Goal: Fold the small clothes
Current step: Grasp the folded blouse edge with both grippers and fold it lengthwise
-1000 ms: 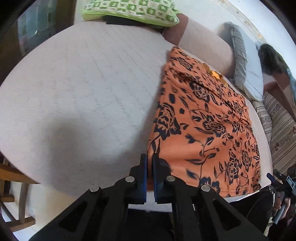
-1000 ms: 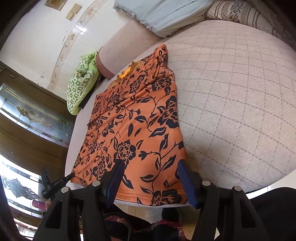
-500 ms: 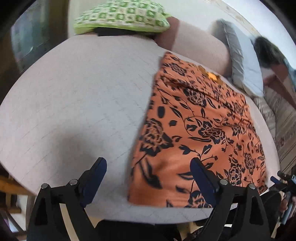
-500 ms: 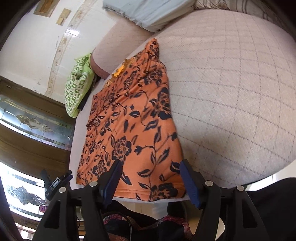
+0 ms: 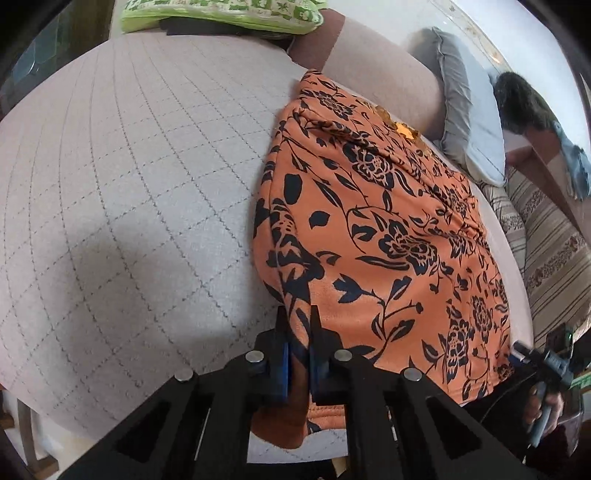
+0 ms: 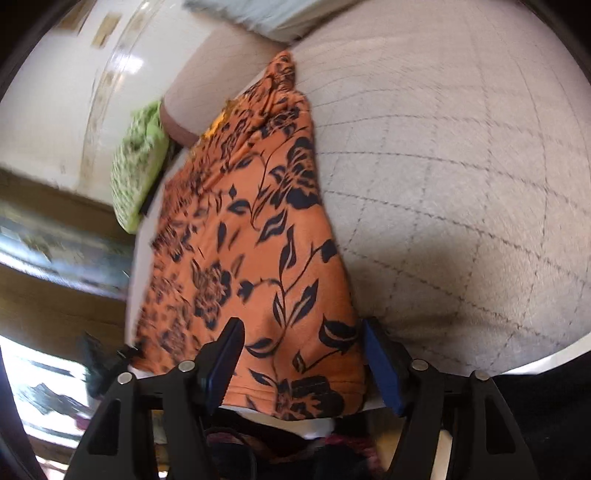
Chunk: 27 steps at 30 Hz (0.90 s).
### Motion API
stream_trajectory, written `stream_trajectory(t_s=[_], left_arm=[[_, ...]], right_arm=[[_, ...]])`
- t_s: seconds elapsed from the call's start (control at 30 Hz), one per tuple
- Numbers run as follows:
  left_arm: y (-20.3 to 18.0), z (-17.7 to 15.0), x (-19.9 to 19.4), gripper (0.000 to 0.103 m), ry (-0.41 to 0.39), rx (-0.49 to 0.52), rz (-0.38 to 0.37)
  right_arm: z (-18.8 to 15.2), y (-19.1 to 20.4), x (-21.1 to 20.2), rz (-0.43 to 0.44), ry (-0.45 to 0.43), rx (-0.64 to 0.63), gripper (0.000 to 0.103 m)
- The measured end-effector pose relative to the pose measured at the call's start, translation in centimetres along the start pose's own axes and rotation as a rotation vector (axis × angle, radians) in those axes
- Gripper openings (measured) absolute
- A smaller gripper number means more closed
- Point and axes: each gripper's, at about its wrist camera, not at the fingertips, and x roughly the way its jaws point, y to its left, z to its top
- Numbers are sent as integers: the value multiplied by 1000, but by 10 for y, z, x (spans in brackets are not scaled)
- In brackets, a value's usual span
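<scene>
Half a second ago our left gripper (image 5: 298, 325) stood wide open over the near edge of the orange floral garment (image 5: 373, 236); now its jaws have come together on that edge, pinching a raised ridge of the fabric at 6 o'clock in the left wrist view. Our right gripper (image 6: 303, 354) has stayed spread wide, as it was in the earlier pictures, its blue pads straddling the near hem at 6 o'clock in its own view; whether the pads touch the cloth we cannot tell. The right wrist view is blurred. The garment lies flat and lengthwise on the quilted bed cover (image 5: 122, 192), running from 6 o'clock up toward 12 o'clock, with its near hem hanging just over the bed's edge. In the left wrist view a green patterned pillow (image 5: 221, 14) sits at 12 o'clock beyond the cover, a grey pillow (image 5: 469, 122) lies at 2 o'clock, and a striped cushion (image 5: 546, 258) is at 3 o'clock. The right gripper also shows at 4 o'clock there, at the garment's far corner.
</scene>
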Motion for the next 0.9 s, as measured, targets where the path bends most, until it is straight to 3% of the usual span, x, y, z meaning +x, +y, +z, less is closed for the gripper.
stream_trajectory(t_s=[0.03, 0.07, 0.1, 0.17, 0.23, 0.43, 0.53, 0.63, 0.67, 0.7, 0.77, 0.83, 0.87, 0.9], left_arm=[[4, -1, 0, 14, 4, -11, -14], [5, -1, -1, 18, 3, -22, -30], [4, 0, 0, 19, -2, -29, -37], [0, 1, 1, 19, -5, -12, -28], [-4, 0, 1, 7, 4, 17, -7], [-1, -6, -12, 6, -11, 21, -13], [3, -6, -17, 6, -17, 6, -21], [-3, -3, -18, 11, -23, 38, 9], [-6, -2, -16, 32, -7, 45, 37], [-8, -1, -12, 58, 15, 46, 50], [-11, -1, -8, 66, 5, 51, 36], [-14, -2, -3, 60, 9, 59, 24], [-15, -2, -2, 37, 1, 62, 29], [-15, -2, 2, 13, 18, 57, 28]], right_arm=[[-1, 3, 1, -22, 10, -18, 47], [-2, 5, 3, -42, 28, -25, 23], [-3, 5, 5, -41, 45, -14, 10], [-8, 7, 8, -17, 70, -7, 10], [-14, 17, 7, -40, 82, -50, 10], [-15, 16, -7, -42, 72, -81, 10], [-11, 13, -4, -26, 92, -34, 13], [-10, 14, 2, -93, 115, -29, 22], [-10, 15, 3, -96, 116, -35, 33], [-11, 15, 7, -89, 122, -32, 53], [-11, 17, 10, -46, 110, -17, 70], [-13, 24, 14, -53, 92, -53, 70], [-15, 31, 15, -71, 85, -98, 60], [-17, 35, 16, -96, 79, -129, 26]])
